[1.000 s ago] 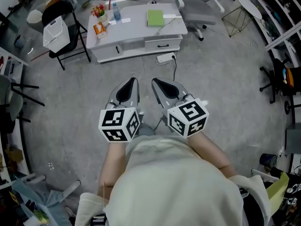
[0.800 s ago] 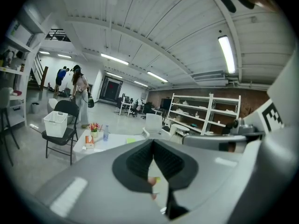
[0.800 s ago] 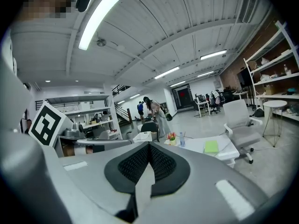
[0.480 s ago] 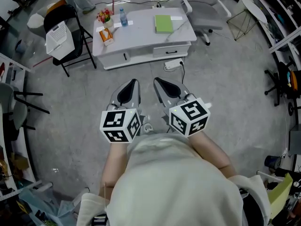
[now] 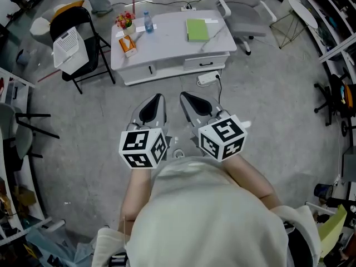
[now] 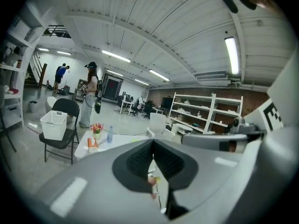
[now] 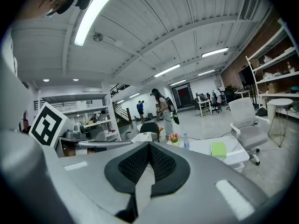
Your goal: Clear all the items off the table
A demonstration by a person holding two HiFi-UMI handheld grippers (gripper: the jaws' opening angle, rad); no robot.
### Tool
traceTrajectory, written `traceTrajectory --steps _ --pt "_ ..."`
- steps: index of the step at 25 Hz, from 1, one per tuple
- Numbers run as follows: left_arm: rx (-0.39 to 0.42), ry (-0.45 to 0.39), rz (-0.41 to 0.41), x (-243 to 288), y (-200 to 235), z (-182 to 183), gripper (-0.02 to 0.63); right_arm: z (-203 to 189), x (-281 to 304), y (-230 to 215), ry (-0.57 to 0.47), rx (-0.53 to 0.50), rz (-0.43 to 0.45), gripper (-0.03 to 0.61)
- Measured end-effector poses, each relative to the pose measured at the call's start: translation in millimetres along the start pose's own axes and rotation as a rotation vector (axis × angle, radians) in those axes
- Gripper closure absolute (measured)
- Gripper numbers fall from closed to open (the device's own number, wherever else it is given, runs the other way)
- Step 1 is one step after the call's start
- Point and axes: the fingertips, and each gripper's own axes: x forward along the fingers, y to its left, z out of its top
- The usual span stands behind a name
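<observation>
A low white table (image 5: 172,49) stands on the floor ahead of me, well beyond both grippers. It carries a small pot of flowers (image 5: 124,20), a water bottle (image 5: 148,21), an orange box (image 5: 128,44) and a green notebook (image 5: 196,29). My left gripper (image 5: 158,97) and right gripper (image 5: 184,97) are side by side at waist height, both shut and empty, pointing at the table. The left gripper view shows the shut left gripper (image 6: 153,149) with the flowers (image 6: 96,128) and bottle (image 6: 110,134) behind it. Past the right gripper (image 7: 149,149), the right gripper view shows the notebook (image 7: 218,149).
A black folding chair holding a white basket (image 5: 69,41) stands left of the table. A grey office chair (image 5: 245,9) is at its right end. A power strip (image 5: 208,78) with its cable lies on the floor before the table. A person (image 6: 91,94) stands beyond it; shelves line the right.
The table has drifted slightly lower and rightward in the head view as I come closer. Both grippers keep the same shut pose.
</observation>
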Motion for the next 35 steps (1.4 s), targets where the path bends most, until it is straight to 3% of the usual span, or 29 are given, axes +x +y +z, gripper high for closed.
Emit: traceTrajectory --steps 23,35 --pt "-0.026 0.036 0.077 36 64 4 0.606 -5 70 -11 0.06 0.032 0.053 0.58" --pt "-0.034 0.014 0.145 108 110 44 0.606 33 149 -62 0.061 0.011 0.11 0.58"
